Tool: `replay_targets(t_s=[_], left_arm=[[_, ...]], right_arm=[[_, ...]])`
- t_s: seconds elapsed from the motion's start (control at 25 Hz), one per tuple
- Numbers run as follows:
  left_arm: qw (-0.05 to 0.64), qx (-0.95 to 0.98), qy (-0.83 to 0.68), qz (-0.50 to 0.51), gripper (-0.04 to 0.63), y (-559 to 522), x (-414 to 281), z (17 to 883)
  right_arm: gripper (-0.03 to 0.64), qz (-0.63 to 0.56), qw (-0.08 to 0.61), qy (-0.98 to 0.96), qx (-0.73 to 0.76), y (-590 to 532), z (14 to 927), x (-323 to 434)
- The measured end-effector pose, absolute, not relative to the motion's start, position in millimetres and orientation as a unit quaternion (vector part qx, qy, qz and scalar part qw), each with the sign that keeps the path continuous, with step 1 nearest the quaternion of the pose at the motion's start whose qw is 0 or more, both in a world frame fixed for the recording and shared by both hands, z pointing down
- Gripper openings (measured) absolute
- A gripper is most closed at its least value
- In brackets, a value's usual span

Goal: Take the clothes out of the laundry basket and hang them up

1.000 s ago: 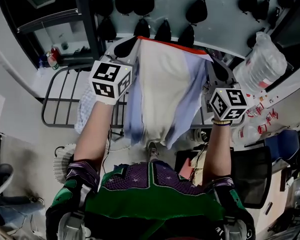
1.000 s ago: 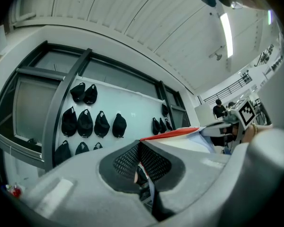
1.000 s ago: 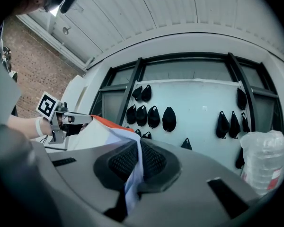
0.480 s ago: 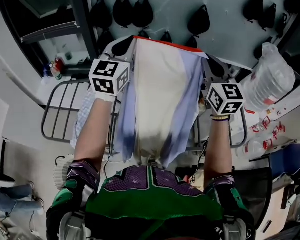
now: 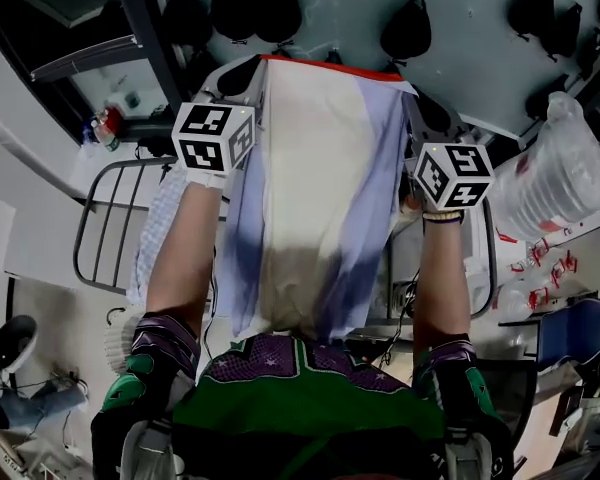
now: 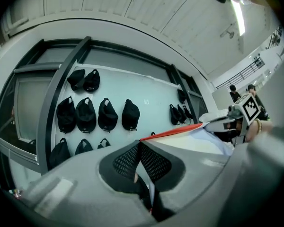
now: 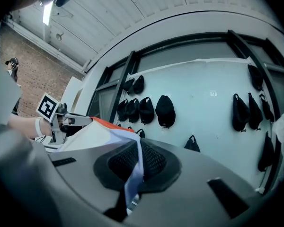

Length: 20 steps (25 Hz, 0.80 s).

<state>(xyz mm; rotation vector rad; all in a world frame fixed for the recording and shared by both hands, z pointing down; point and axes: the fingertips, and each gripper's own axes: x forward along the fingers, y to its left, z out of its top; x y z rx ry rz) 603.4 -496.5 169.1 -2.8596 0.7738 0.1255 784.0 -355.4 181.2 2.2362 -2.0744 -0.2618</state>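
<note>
A garment (image 5: 315,198) with a cream middle panel, pale blue sides and an orange-red top edge hangs stretched between my two grippers, held up in front of the wall. My left gripper (image 5: 242,76) is shut on its upper left corner; the cloth edge (image 6: 154,193) runs between the closed black pads. On the upper right corner my right gripper (image 5: 427,118) is shut, blue fabric (image 7: 134,171) pinched in its jaws. The laundry basket is hidden from every view.
Black caps (image 5: 411,30) hang in rows on the pale wall behind the garment. A metal drying rack (image 5: 115,223) stands low at the left, a clear plastic bag (image 5: 558,168) at the right. A dark window frame (image 5: 140,38) rises at upper left.
Both grippers have lifted the garment higher and spread it a little wider; it now hangs longer in front of me. The rack has slid lower and leftward in view.
</note>
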Motion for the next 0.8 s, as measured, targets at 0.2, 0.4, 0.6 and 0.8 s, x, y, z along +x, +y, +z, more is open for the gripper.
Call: replay_targets(t_s=[0.2,0.4,0.6,0.8], left_arm=[[0.07,-0.962,0.264,0.002,0.018,-520.2,621.7,215.6],[0.041,-0.964,0.258,-0.04,0.018,-530.4,627.9,276.3],[0.009,-0.964,0.256,-0.073,0.018,-534.1,630.1,335.5],[-0.014,-0.962,0.258,-0.089,0.018,-535.0,628.2,380.1]], right_arm=[[0.004,-0.04,0.05,-0.688,0.723,-385.8,227.8,802.5],[0.005,0.015,0.068,-0.695,0.716,-403.2,289.9,805.9],[0.005,0.064,0.084,-0.696,0.711,-408.2,344.2,808.5],[0.008,0.091,0.092,-0.697,0.705,-408.6,383.2,806.2]])
